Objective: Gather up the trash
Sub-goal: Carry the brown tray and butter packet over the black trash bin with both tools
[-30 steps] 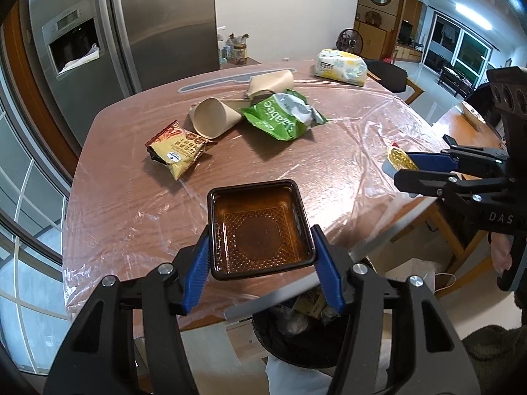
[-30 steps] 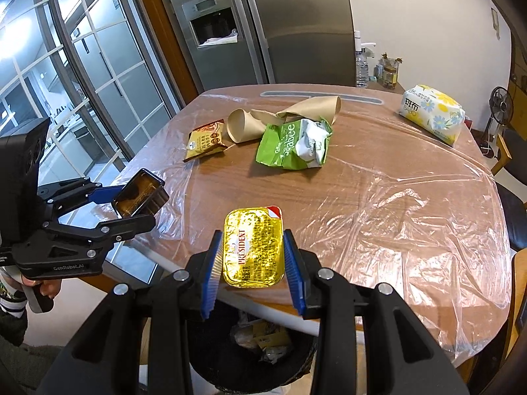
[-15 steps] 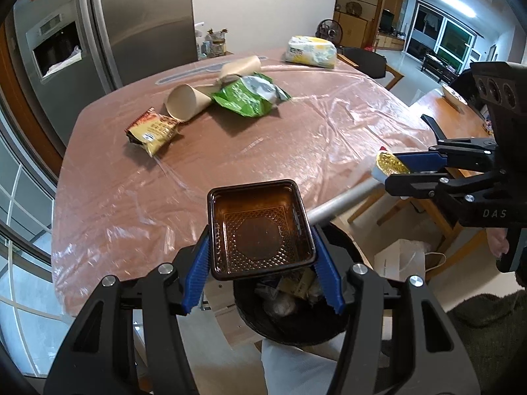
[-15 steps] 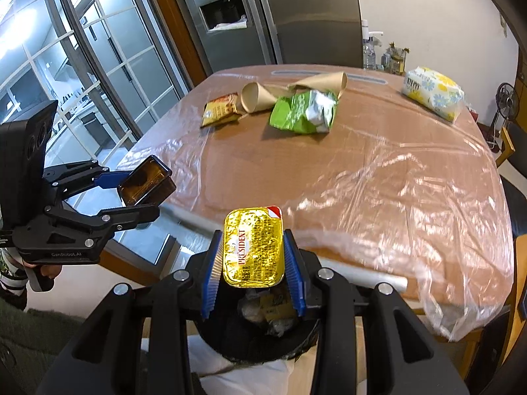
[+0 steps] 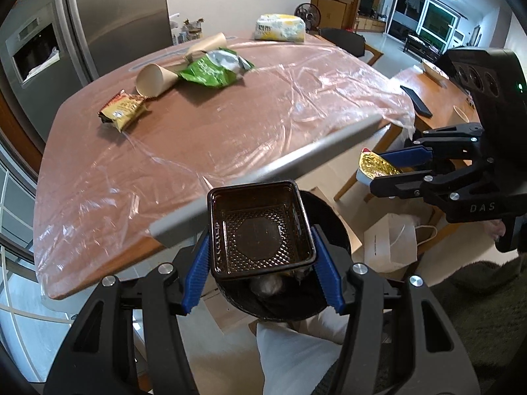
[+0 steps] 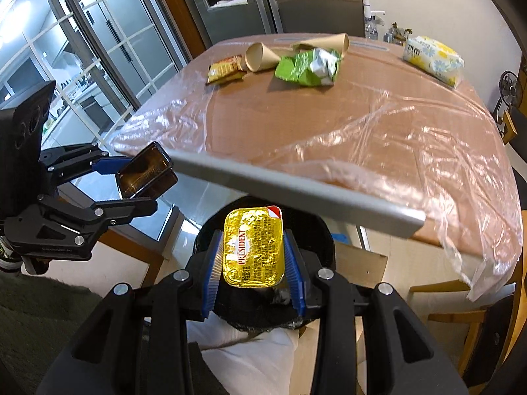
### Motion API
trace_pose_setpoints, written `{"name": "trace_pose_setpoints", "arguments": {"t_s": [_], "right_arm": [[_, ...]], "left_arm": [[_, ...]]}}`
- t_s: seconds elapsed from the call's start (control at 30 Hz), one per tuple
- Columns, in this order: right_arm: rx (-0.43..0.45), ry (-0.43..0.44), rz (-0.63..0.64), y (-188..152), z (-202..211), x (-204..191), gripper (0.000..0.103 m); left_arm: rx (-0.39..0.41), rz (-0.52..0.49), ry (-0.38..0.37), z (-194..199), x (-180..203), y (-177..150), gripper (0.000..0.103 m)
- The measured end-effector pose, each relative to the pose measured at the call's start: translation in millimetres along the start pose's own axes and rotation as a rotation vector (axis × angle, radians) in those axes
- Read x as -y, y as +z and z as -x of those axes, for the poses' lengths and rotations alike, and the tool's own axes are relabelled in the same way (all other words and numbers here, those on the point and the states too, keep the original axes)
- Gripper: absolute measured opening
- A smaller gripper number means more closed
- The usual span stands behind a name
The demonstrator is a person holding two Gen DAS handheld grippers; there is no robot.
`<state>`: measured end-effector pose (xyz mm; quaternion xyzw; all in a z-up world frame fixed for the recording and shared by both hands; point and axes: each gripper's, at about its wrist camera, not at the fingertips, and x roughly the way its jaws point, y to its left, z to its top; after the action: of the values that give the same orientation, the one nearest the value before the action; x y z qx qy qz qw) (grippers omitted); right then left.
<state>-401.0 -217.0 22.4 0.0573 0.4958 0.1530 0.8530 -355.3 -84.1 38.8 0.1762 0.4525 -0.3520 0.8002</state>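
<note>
The bin sat below the table edge; wrappers lay toward eleven o'clock, tissue pack at twelve.

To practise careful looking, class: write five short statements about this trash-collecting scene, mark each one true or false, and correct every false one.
1. The left gripper holds a dark plastic tray. True.
2. The right gripper is empty. False: its jaws grip a gold foil butter pack.
3. A green snack bag lies on the table. True.
4. The black bin sits on the table. False: it stands below the table's edge.
5. Both paper cups stand upright. False: they lie on their sides.
</note>
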Motion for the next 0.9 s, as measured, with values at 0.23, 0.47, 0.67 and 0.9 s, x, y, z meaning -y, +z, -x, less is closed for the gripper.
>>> {"name": "trace_pose_setpoints", "arguments": {"t_s": [0.23, 0.47, 0.67, 0.9], "right_arm": [[-0.053, -0.016, 0.002, -14, -16, 2, 0.035], [-0.104, -0.037, 0.016, -24, -36, 2, 0.035], [-0.133, -0.047, 0.014, -32, -52, 7, 0.035], [-0.165, -0.051, 0.015, -36, -70, 8, 0.035]], "left_arm": [[-0.048, -0.021, 0.004, -16, 6, -15, 0.058], [-0.094, -0.026, 0.023, -36, 6, -25, 0.058], [-0.122, -0.028, 0.033, -50, 6, -34, 0.058], [-0.152, -0.033, 0.042, -67, 5, -40, 0.058]]}}
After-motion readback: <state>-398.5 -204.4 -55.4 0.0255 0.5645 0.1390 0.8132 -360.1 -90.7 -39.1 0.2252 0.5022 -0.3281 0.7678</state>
